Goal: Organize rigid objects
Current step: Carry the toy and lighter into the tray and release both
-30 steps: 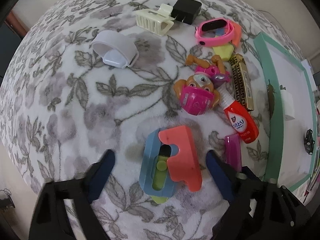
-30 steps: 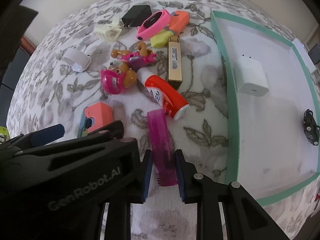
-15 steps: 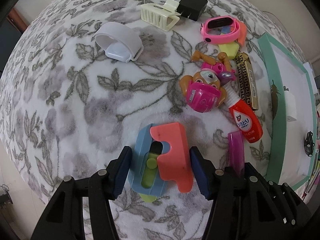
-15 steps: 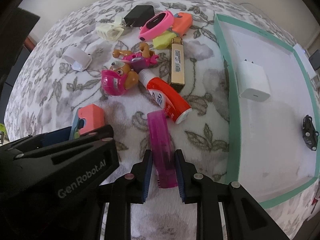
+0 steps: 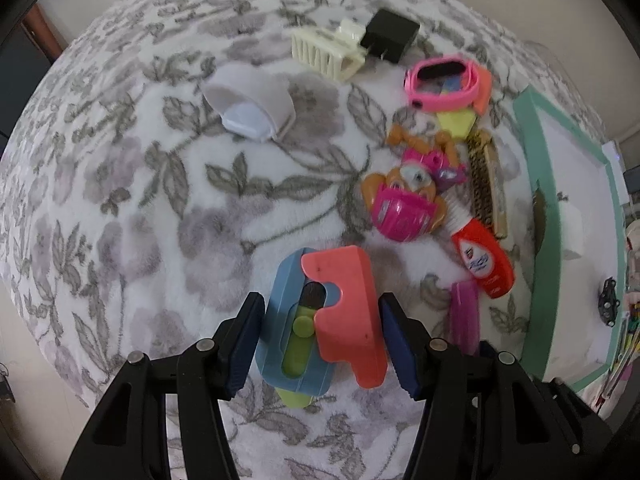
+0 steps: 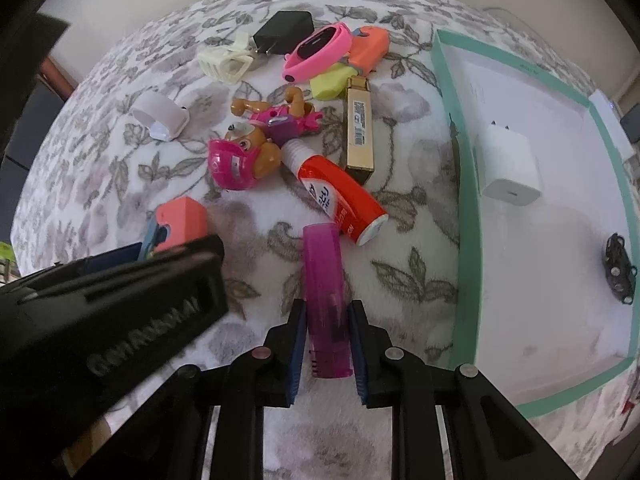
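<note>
The left hand-held gripper [image 5: 322,344] points down with its jaws about half open, one blue pad on each side of a coral and blue plastic toy [image 5: 326,320]; both pads look pressed against its sides. The toy lies on the floral blanket [image 5: 160,200], which covers whatever surface is underneath (I cannot tell whether it is a bed or something else).

The right hand-held gripper [image 6: 326,346] also points down, jaws nearly together and closing on a translucent purple case [image 6: 326,304] lying on the blanket, with the pads against its sides.

Just beyond the purple case lies a red bottle [image 6: 340,196] with a white neck, and touching it a pink-helmeted pup figure [image 6: 244,156]. A gold box [image 6: 360,132] lies beside the bottle. Farther back sit a pink watch [image 6: 318,54], an orange piece [image 6: 368,48], a yellow piece [image 6: 330,82], a cream hair claw [image 6: 224,62], a black charger [image 6: 286,30] and a white band [image 6: 160,116].

To the right stands a teal-rimmed tray [image 6: 466,184], holding a white charger [image 6: 510,164] and a small black toy car [image 6: 618,270], well apart.
</note>
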A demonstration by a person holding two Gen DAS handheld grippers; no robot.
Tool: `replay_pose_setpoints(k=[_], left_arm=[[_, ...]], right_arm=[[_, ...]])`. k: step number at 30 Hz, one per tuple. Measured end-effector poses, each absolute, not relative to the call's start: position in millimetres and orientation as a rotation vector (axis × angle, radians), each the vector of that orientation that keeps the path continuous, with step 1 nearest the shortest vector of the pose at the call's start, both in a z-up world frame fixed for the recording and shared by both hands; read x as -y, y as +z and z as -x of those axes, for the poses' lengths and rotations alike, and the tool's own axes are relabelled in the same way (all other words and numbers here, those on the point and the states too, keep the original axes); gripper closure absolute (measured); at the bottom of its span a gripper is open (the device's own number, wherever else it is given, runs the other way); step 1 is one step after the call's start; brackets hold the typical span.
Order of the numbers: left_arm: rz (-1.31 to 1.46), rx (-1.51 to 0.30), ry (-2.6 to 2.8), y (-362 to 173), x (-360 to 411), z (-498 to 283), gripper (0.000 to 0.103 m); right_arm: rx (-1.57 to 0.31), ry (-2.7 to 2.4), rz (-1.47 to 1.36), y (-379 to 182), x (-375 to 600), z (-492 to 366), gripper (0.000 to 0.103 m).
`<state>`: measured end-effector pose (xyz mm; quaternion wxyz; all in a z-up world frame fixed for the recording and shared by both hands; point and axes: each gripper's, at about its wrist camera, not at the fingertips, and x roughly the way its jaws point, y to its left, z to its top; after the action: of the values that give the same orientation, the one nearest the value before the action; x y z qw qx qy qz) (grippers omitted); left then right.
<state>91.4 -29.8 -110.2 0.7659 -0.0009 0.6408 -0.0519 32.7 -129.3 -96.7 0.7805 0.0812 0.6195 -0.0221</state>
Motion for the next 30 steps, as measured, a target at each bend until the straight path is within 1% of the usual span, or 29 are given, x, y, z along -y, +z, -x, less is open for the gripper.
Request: replay_pose_setpoints(k=[8, 12, 18, 21, 26, 30], left_arm=[[0.036, -1.262, -0.123, -72.6, 18.9, -90.3, 0.043], [0.095, -1.221, -0.166, -50.0, 18.9, -89.5, 0.043], [0.056, -1.124, -0.226, -5.6, 64.4, -83.7, 0.043], [0.025, -1.112, -0.267, 8.5, 90.1, -79.8, 0.043], [-0.003, -1.124, -0.339, 11.8, 134.1, -74.4, 0.043], [-0.014, -1.164, -0.396, -8.6, 160.7, -68.5, 0.043]], right_arm=[[-1.261, -0.013, -0.280, -69.9, 145.1, -30.1, 0.082], [-1.186, -0.055, -0.308, -50.6, 160.2, -27.1, 0.082], [-1.082, -0.194, -0.309, -29.9, 194.3, -13.7, 0.082], [-1.062, -0.281, -0.309, -27.2, 213.9, -9.0, 0.082], [-1.053, -0.430, -0.357, -29.6, 261.0, 6.3, 0.082], [-1.055, -0.511, -0.420, -34.9, 293.3, 23.3, 0.082]])
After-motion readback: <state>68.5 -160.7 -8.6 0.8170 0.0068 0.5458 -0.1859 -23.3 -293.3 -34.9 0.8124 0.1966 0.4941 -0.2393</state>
